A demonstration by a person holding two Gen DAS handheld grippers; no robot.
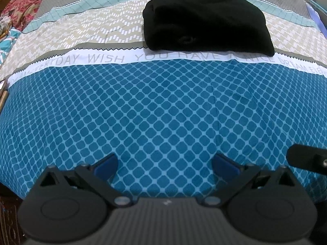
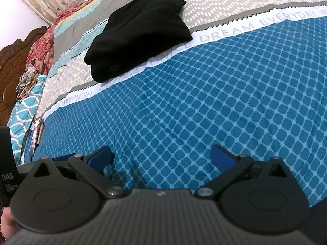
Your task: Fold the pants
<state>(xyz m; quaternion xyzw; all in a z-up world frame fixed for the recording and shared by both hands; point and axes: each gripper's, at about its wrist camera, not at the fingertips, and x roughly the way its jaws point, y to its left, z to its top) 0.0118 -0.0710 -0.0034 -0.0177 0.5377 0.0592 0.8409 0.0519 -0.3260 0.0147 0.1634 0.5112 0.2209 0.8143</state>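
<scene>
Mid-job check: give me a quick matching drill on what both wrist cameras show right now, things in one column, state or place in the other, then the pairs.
Things:
1. black pants
2. left claw
3. printed white band
4. red floral fabric

States or places:
A. open, holding nothing, over the blue diamond area
B. bunched at the far left by the bed's edge
C. lying in a folded bundle, near edge overlapping the lettering
D. runs between the blue and beige patterns

Pairs: 1-C, 2-A, 3-D, 4-B

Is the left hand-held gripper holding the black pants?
No, the left hand-held gripper is open and empty above the blue bedspread, apart from the pants.
</scene>
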